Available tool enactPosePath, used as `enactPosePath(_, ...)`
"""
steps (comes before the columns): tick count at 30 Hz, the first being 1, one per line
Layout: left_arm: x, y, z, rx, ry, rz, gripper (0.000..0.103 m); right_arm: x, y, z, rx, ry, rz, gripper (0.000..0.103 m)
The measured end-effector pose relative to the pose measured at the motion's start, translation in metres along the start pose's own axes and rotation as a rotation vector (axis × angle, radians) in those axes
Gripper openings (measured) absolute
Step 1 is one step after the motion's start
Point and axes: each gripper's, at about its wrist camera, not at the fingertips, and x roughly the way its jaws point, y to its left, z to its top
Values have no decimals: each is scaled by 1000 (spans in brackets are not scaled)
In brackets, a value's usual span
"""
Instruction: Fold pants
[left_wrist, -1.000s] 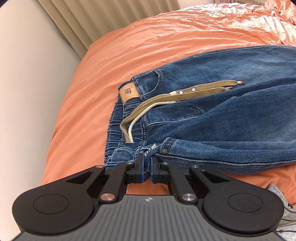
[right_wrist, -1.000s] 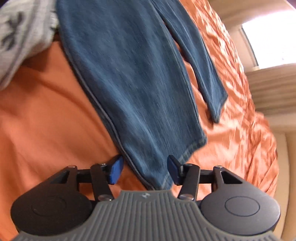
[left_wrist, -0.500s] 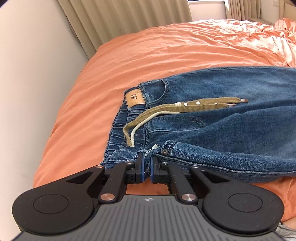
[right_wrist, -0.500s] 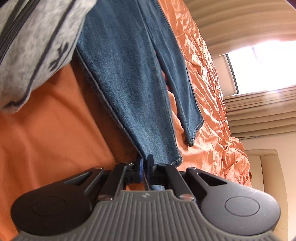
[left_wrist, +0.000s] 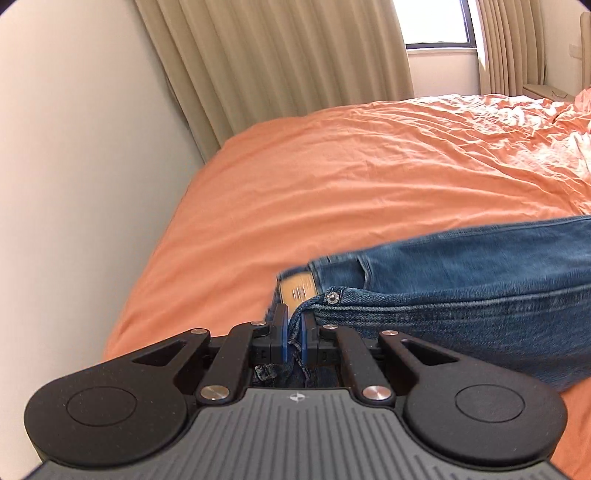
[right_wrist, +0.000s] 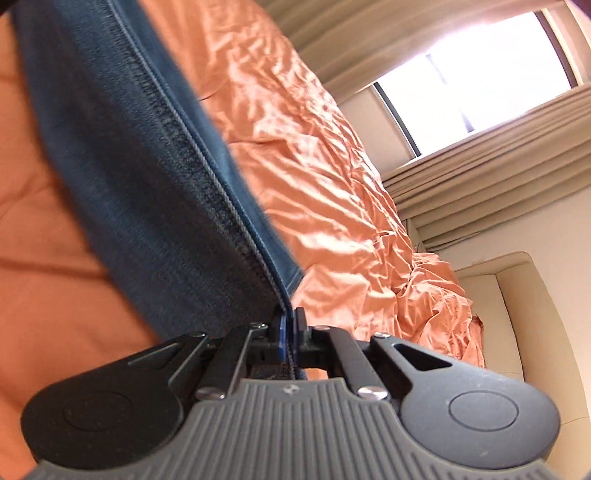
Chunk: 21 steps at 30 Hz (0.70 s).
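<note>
Both hand-held grippers are pinched tight on the jeans (left_wrist: 461, 280), left hand-held gripper (left_wrist: 292, 334) at the waist, right hand-held gripper (right_wrist: 287, 334) at a leg end, lifting them off the bed (left_wrist: 332, 177), and heavy cloth could slip out

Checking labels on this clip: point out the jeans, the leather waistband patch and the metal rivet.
jeans (right_wrist: 147, 192): right wrist view, leg fabric beside the seam.
leather waistband patch (left_wrist: 297, 293): left wrist view, its tan face.
metal rivet (left_wrist: 332, 296): left wrist view, its head.
</note>
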Motion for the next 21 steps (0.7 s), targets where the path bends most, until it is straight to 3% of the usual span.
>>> enactPosePath(5, 49, -4, 47, 25, 7, 2, 7, 75, -38, 51, 82, 55, 48, 0)
enactPosePath(10, 123, -24, 74, 68, 64, 20, 7, 154, -30, 91, 81, 123, 76, 0)
enactPosePath(14, 184, -40, 79, 99, 127, 14, 6, 218, -15, 99, 57, 193, 122, 0)
enactPosePath(15, 196, -45, 78, 112, 140, 30, 0, 229, -12, 101, 54, 209, 135, 0)
enactPosePath(16, 208, -49, 77, 137, 150, 76, 0, 240, -7, 101, 52, 224, 153, 0)
enactPosePath(21, 242, -39, 72, 127, 186, 87, 0, 270, 11, 97, 46, 263, 199, 0)
